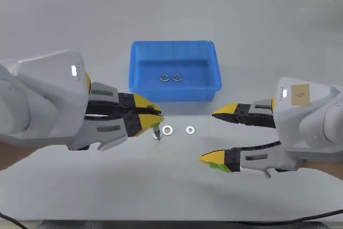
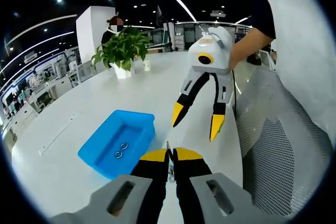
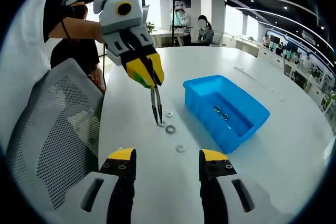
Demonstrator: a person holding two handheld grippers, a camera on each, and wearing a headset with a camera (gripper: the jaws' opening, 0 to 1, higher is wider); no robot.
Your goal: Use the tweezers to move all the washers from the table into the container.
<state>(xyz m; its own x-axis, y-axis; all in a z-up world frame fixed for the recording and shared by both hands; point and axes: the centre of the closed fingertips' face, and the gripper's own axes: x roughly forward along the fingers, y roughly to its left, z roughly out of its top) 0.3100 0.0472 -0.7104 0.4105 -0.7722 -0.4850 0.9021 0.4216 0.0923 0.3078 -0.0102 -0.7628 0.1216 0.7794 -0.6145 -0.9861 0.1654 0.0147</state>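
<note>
White table (image 1: 257,25), loose washers (image 1: 190,130) beside a blue container (image 1: 174,94).
Left gripper (image 1: 155,117) clamped tweezers (image 3: 157,103), tips down beside the nearest washer (image 1: 168,130); right gripper (image 1: 209,136) gaped empty, farther off.

In my head view the container (image 1: 174,94) sits mid-frame on the bench (image 1: 257,30), two washers (image 1: 164,78) inside it. Below it, two loose washers (image 1: 168,130) lie between the tweezers (image 1: 156,131) in my left tool (image 1: 157,117) and my right tool (image 1: 207,136).

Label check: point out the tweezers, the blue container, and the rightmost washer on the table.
tweezers (image 3: 156,95): right gripper view, upper shaft.
blue container (image 1: 174,94): head view, near wall.
rightmost table washer (image 1: 190,130): head view, the ring itself.
</note>
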